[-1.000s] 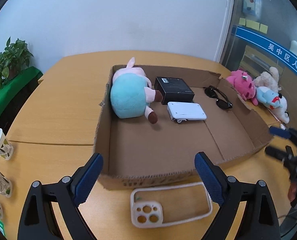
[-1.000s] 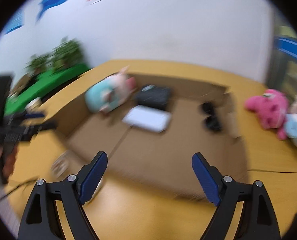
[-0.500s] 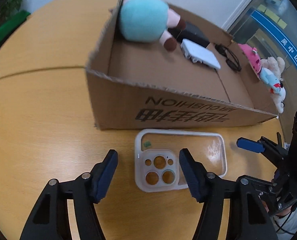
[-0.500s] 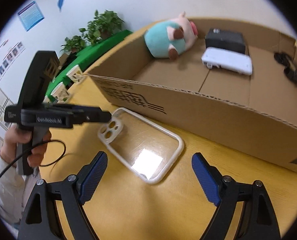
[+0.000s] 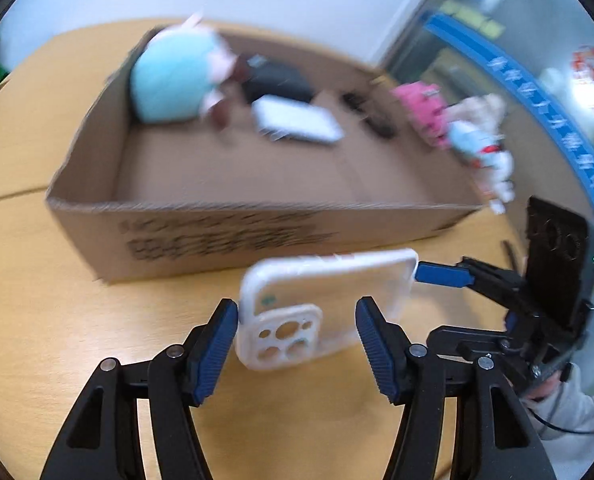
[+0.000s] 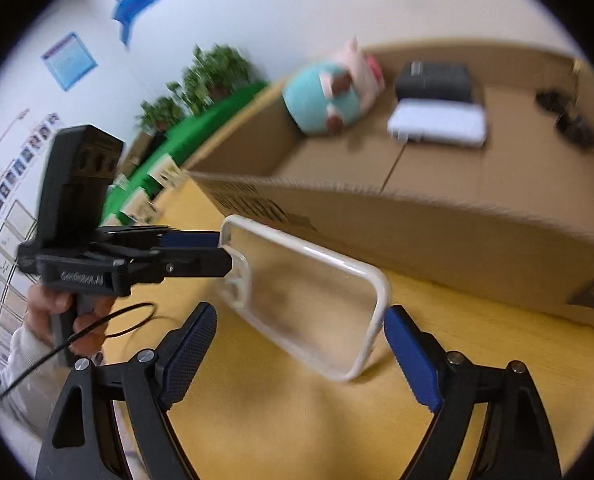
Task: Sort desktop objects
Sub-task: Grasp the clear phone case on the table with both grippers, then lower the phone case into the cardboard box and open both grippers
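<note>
A white-rimmed clear phone case point(image 5: 329, 284) hangs tilted above the wooden table, in front of the cardboard box point(image 5: 217, 236). My left gripper point(image 5: 297, 320) is closing on its camera-hole end, with the pads pressing on both long edges. In the right wrist view the case point(image 6: 305, 284) slants down from the left gripper point(image 6: 223, 251) toward my right gripper point(image 6: 301, 336). That one stands open, with the case's free end between its fingers; its right fingertip is close to the corner. From the left wrist view, the right gripper point(image 5: 423, 304) is at the case's far end.
The box point(image 6: 457, 232) holds a teal and pink plush pig point(image 5: 173, 76), a black box point(image 5: 277, 80), a white device point(image 5: 297, 122) and sunglasses point(image 5: 369, 112). Plush toys point(image 5: 417, 108) lie right of it. Paper cups point(image 6: 165, 172) and plants point(image 6: 217, 72) stand at the left.
The left gripper came down over the case, narrowed onto its camera-hole end and tipped it up off the table. The right gripper moved in to the case's other end.
</note>
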The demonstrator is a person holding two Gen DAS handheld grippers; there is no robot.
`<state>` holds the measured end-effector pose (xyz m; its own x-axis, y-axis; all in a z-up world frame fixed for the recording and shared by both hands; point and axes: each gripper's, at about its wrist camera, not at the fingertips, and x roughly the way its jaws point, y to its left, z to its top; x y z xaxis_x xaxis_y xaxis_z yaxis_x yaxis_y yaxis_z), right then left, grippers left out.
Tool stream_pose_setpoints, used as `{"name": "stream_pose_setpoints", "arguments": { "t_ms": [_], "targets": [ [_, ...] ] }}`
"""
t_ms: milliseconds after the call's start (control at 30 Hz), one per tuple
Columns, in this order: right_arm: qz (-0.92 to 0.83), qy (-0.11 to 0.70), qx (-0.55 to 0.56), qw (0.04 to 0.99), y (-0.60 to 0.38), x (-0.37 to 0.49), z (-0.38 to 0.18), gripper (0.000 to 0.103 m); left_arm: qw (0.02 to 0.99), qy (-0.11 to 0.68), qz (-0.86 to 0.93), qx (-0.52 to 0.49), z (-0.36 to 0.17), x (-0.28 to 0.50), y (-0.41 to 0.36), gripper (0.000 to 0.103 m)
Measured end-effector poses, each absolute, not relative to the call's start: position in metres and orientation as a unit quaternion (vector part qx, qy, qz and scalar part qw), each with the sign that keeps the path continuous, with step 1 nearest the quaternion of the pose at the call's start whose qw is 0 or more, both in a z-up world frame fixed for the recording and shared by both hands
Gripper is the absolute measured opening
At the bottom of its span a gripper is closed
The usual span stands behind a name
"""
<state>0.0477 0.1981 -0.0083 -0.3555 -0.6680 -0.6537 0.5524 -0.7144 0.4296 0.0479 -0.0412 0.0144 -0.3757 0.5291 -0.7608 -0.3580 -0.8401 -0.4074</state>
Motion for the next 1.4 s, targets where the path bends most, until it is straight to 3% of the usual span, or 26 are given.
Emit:
{"name": "stream_pose_setpoints", "arguments": {
  "t_ms": [133, 300, 367, 400, 467, 500, 533, 567, 600, 633, 733, 900, 1100, 1267, 1400],
  "targets": [
    [-0.828, -0.080, 0.392, 0.392, 0.233, 0.075, 0.011, 0.087, 0.315, -0.094, 0.804, -0.495, 0.015, 0.054, -0.027, 0.059],
    [-0.844, -0.070, 0.409, 0.340, 0.249, 0.074, 0.002, 0.086, 0.283, -0.100, 0.795, -0.528, -0.004, 0.046, -0.026, 0.059],
    [-0.848, -0.062, 0.423, 0.314, 0.248, 0.066, -0.005, 0.080, 0.261, -0.094, 0.793, -0.543, -0.012, 0.039, -0.026, 0.059],
    [-0.848, -0.058, 0.427, 0.310, 0.245, 0.060, -0.008, 0.072, 0.250, -0.091, 0.792, -0.550, -0.016, 0.039, -0.025, 0.059],
    [-0.848, -0.039, 0.438, 0.297, 0.239, 0.050, -0.017, 0.057, 0.231, -0.094, 0.783, -0.570, -0.026, 0.035, -0.026, 0.049],
    [-0.848, -0.027, 0.445, 0.287, 0.235, 0.045, -0.021, 0.047, 0.224, -0.096, 0.778, -0.579, -0.031, 0.035, -0.030, 0.039],
    [-0.847, -0.013, 0.454, 0.276, 0.232, 0.041, -0.026, 0.036, 0.220, -0.094, 0.783, -0.575, -0.030, 0.035, -0.030, 0.036],
    [-0.846, -0.001, 0.462, 0.266, 0.229, 0.038, -0.032, 0.030, 0.216, -0.088, 0.782, -0.577, -0.031, 0.035, -0.030, 0.033],
    [-0.843, 0.009, 0.470, 0.261, 0.226, 0.037, -0.037, 0.022, 0.212, -0.079, 0.784, -0.578, -0.031, 0.035, -0.029, 0.023],
    [-0.841, 0.015, 0.475, 0.260, 0.227, 0.040, -0.040, 0.020, 0.211, -0.073, 0.784, -0.579, -0.032, 0.036, -0.028, 0.010],
    [-0.845, 0.034, 0.469, 0.253, 0.225, 0.046, -0.043, 0.015, 0.202, -0.053, 0.792, -0.573, -0.030, 0.041, -0.026, 0.008],
    [-0.859, 0.018, 0.447, 0.248, 0.236, 0.061, -0.022, 0.013, 0.204, -0.049, 0.809, -0.549, -0.003, 0.047, -0.020, 0.006],
    [-0.903, 0.007, 0.358, 0.238, 0.251, 0.072, 0.058, 0.013, 0.223, -0.030, 0.861, -0.456, 0.088, 0.047, -0.009, 0.006],
    [-0.930, 0.028, 0.285, 0.231, 0.245, 0.045, 0.124, 0.013, 0.219, -0.010, 0.901, -0.374, 0.155, 0.021, -0.015, 0.005],
    [-0.934, 0.035, 0.263, 0.239, 0.225, 0.015, 0.146, 0.013, 0.198, -0.001, 0.912, -0.360, 0.176, -0.005, -0.029, 0.005]
  ]
}}
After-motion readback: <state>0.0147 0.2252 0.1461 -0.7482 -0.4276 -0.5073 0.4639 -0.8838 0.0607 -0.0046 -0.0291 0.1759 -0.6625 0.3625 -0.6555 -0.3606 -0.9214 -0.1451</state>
